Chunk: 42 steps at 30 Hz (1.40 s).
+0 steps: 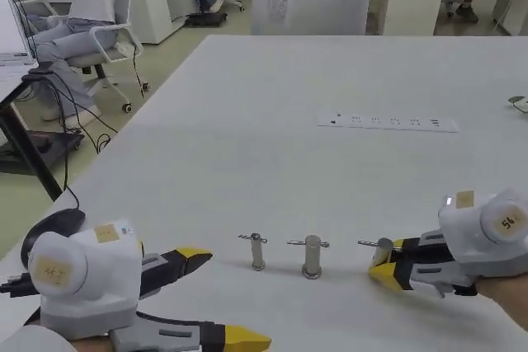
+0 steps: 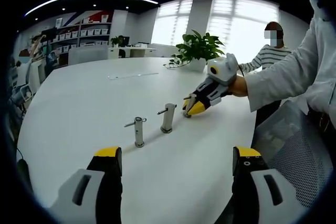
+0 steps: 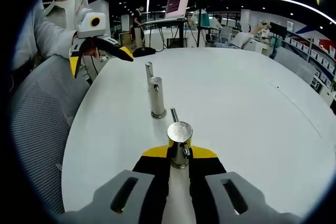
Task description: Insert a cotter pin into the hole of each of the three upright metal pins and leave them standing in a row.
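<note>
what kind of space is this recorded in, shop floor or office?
Most likely an open-plan office, not a shop floor: a large white table with a built-in power strip, an office chair at its far end, and a potted plant by bright windows.

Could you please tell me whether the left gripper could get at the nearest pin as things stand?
Probably yes: the left gripper is open, and just bare table lies between it and that nearest pin.
</note>
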### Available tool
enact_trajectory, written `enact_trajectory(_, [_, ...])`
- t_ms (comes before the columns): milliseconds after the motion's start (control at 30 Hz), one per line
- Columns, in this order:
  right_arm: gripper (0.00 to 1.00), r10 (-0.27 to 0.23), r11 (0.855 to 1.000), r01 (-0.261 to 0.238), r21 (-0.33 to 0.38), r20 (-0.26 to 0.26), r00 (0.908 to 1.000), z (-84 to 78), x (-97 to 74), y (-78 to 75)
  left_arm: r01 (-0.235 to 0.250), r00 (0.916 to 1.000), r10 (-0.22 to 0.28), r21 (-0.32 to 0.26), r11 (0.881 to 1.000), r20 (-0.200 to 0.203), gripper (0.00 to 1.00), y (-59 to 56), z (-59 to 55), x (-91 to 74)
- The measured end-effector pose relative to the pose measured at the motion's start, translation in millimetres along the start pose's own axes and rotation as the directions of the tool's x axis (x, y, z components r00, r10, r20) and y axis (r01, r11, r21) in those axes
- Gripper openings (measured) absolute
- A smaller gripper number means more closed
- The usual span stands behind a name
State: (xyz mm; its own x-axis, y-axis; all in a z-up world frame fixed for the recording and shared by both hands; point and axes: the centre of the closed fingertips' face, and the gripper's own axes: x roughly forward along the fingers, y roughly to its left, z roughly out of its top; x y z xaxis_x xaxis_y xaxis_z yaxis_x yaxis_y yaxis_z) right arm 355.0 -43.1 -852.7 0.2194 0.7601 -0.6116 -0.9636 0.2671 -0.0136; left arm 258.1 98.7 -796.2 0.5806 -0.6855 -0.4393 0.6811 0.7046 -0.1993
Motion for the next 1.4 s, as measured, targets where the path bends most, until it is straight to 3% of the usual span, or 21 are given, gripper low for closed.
enact_trajectory(533, [0.16,0.034,0.999,-0.036,0.041,0.035,0.9988,0.2,0.4,1.0,0.003,1.0000,-0.004,-0.002,1.000,-0.005,0.87,1.2,-1.2,1.1])
enact_trajectory(967, [0.34,-0.037,0.993,0.031,0.118,0.047,0.9982,2.8,-18.5,-3.9,-0.003,0.9999,0.003,0.006,1.000,0.010,0.87,1.2,5.2,0.8])
enact_trajectory(1200, [0.40,-0.056,0.987,0.051,0.152,0.027,0.9981,-0.4,-30.8,8.9,-0.011,0.9995,0.011,-0.002,1.000,0.029,0.86,2.2,9.8,1.1])
enact_trajectory(1267, [0.44,-0.066,0.978,0.059,0.198,0.026,0.9975,-1.1,-34.1,12.5,-0.015,0.9995,0.015,0.006,1.000,0.027,0.86,2.8,9.7,0.7])
enact_trajectory(1400, [0.52,-0.088,0.973,0.083,0.217,0.014,0.9960,-0.5,-40.6,21.8,-0.015,0.9998,0.015,0.040,0.999,0.014,0.86,-0.9,8.9,0.5])
